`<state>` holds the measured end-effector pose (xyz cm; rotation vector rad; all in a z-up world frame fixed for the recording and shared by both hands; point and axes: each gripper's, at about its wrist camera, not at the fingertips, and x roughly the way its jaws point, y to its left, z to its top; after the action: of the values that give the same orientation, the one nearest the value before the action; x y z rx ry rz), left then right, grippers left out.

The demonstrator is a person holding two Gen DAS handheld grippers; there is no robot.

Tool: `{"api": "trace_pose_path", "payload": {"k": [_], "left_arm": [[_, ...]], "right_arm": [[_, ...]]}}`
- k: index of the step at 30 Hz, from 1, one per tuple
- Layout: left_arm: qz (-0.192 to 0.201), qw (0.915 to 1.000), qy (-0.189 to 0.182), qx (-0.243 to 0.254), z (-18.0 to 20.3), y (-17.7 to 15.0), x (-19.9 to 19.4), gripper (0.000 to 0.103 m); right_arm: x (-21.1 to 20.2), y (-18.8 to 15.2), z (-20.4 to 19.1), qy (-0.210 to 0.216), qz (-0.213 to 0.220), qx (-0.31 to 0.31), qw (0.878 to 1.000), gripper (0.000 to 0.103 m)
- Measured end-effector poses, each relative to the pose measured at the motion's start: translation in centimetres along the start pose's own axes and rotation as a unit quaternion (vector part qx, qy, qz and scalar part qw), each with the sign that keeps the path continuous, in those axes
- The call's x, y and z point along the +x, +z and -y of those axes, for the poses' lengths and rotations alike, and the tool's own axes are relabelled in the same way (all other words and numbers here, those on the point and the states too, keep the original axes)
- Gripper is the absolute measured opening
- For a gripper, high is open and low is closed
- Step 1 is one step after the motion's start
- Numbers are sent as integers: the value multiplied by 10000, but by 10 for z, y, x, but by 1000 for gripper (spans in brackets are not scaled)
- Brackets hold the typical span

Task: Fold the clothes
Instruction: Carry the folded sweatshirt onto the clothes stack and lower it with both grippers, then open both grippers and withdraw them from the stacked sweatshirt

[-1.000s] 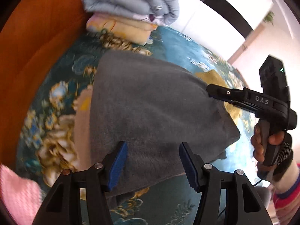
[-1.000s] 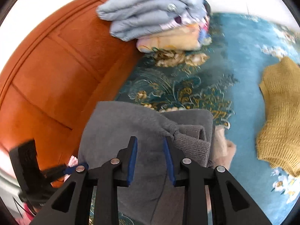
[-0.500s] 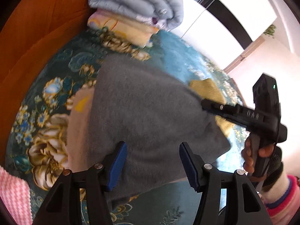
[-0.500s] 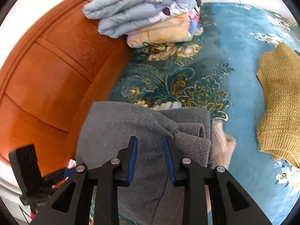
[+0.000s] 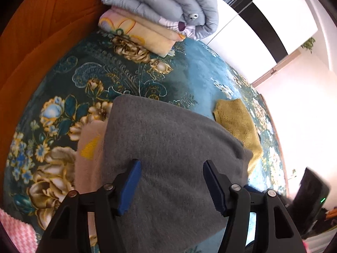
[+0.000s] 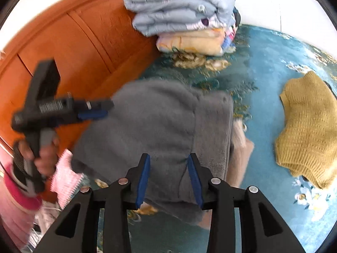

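Note:
A folded grey garment (image 5: pixel 168 137) lies on the teal floral bedspread (image 5: pixel 189 73), on top of a fluffy beige garment (image 5: pixel 88 147). My left gripper (image 5: pixel 171 164) hovers over the grey garment's near part. Its jaws are wide and still opening, and the pads press on nothing. In the right wrist view the grey garment (image 6: pixel 158 122) is blurred. My right gripper (image 6: pixel 169 157) stands over the garment's near edge with its jaws opening, and cloth lies below the gap but is not pinched. The left gripper (image 6: pixel 94 109), held by a hand, points at the garment's left side.
A mustard knit sweater (image 6: pixel 309 126) lies to the right on the bedspread (image 6: pixel 273 52). Folded blue-grey and yellow bedding (image 6: pixel 183 6) is stacked against the orange wooden headboard (image 6: pixel 73 42). A pink-and-white cloth (image 6: pixel 65 172) lies at the left edge.
The right jaws have widened and no longer pinch the grey fold. Both grippers have shifted across the bed. The right gripper has slid to the lower right corner of the left view.

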<state>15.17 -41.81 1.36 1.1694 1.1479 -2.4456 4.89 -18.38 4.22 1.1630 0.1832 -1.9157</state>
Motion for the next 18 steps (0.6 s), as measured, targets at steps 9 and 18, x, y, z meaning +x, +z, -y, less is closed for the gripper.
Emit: {"api": "trace_pose_path", "payload": {"k": [9, 18], "left_arm": [[48, 10000, -23, 17, -6, -6, 11, 66], [110, 9997, 223, -87, 1, -6, 0, 67]], "right_arm": [[19, -3, 20, 107, -16, 358, 9993, 38], [0, -10, 30, 475, 274, 603, 9967, 39]]}}
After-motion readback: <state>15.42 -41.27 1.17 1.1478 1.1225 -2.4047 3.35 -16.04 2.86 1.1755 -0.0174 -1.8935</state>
